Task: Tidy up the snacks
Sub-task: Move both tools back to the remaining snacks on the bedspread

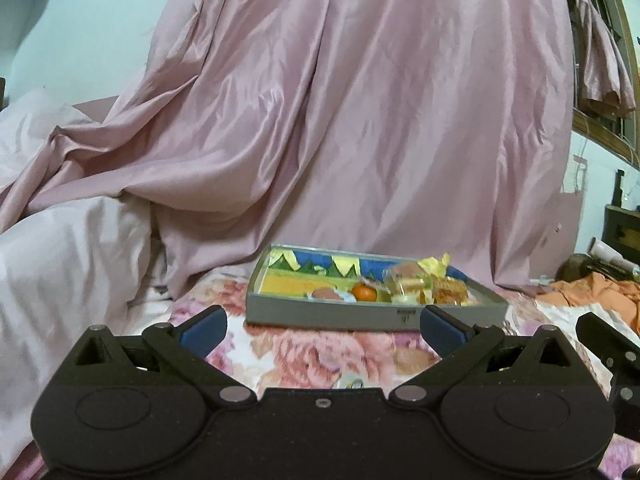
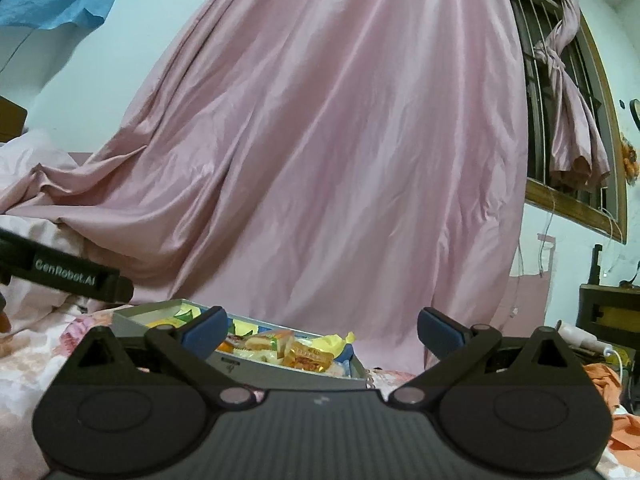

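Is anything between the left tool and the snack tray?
Nothing visible. Only bare floral bedsheet lies between the open left tool and the grey snack tray, whose near wall faces it.

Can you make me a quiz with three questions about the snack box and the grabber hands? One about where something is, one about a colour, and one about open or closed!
1. Where does the snack box sit?
A. on the flowery bedsheet
B. on a wooden shelf
C. on the window sill

2. What colour is the small round fruit in the box?
A. purple
B. orange
C. white

3. How do the fingers of the left gripper and the right gripper stand?
A. both wide open, holding nothing
B. both shut on a snack
C. one is shut on the box

Answers:
1 A, flower print shows all around the grey box in the left wrist view.
2 B, the fruit is bright orange beside the wrapped snacks.
3 A, in each view the blue pads stand far apart with nothing between them.
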The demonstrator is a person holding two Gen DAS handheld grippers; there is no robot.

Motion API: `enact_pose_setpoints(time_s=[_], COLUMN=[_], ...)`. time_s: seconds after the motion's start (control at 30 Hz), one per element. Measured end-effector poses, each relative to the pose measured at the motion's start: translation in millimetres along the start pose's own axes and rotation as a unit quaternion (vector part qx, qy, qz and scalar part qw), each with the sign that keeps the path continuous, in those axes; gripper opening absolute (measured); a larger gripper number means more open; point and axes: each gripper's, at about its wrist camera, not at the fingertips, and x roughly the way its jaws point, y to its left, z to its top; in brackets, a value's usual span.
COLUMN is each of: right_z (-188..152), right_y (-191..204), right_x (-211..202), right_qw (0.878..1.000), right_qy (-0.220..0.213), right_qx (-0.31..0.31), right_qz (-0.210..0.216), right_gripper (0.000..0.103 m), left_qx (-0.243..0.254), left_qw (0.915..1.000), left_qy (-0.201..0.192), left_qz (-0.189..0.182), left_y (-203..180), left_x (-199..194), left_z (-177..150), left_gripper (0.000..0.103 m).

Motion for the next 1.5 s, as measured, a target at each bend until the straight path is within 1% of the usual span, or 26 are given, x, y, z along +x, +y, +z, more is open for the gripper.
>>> enact_pose_setpoints(time_s=[0.23, 0.37, 0.53, 0.67, 0.77, 0.83, 0.9, 1.13, 1.23, 1.4, 1.5], right_z=[-3.0, -7.0, -13.4, -16.8, -20.3, -22.5, -25.1, -33.0, -37.8, -45.4, -48.8], right_y=[3.9, 6.3, 11.5, 18.6, 25.1, 28.9, 32.9, 41.8, 47.1, 53.4, 50.3], right_x=[-39.0, -57.3, -72.6, -79.7, -79.8, -77.4, -74.1, -62.9, -56.2, -46.5, -38.4], right_qw=[0.999, 0.999, 0.997, 0.996, 0.994, 0.993, 0.992, 0.985, 0.979, 0.970, 0.964], right_qy=[0.031, 0.050, 0.075, 0.089, 0.102, 0.112, 0.122, 0.160, 0.184, 0.219, 0.245], right_qx=[-0.008, -0.006, -0.012, -0.015, -0.024, -0.031, -0.040, -0.058, -0.068, -0.080, -0.064], right_qz=[-0.003, -0.010, -0.010, -0.003, 0.007, 0.012, 0.015, 0.038, 0.053, 0.068, 0.084], right_gripper=[0.103, 0.103, 0.103, 0.103, 0.103, 0.103, 0.103, 0.103, 0.103, 0.103, 0.103], left_qx=[0.000, -0.007, -0.001, 0.003, 0.007, 0.011, 0.014, 0.012, 0.017, 0.043, 0.059], left_qw=[0.9999, 0.9998, 0.9997, 0.9992, 0.9979, 0.9957, 0.9943, 0.9918, 0.9911, 0.9892, 0.9870], left_qy=[0.013, 0.014, 0.021, 0.039, 0.065, 0.092, 0.105, 0.127, 0.132, 0.140, 0.148], left_qz=[-0.006, -0.008, -0.010, -0.007, -0.003, -0.003, -0.003, -0.001, -0.003, -0.013, -0.019], left_y=[18.9, 27.4, 33.9, 38.3, 38.8, 37.9, 37.6, 38.9, 37.4, 30.6, 26.2], left_x=[-35.3, -47.6, -59.6, -59.8, -53.1, -46.1, -42.8, -34.2, -30.8, -22.8, -18.0], left_z=[-20.7, -25.4, -35.4, -45.8, -53.6, -57.2, -61.4, -71.8, -75.0, -78.8, -79.8], left_gripper=[0.102, 0.102, 0.102, 0.102, 0.102, 0.102, 0.102, 0.102, 0.102, 0.102, 0.102])
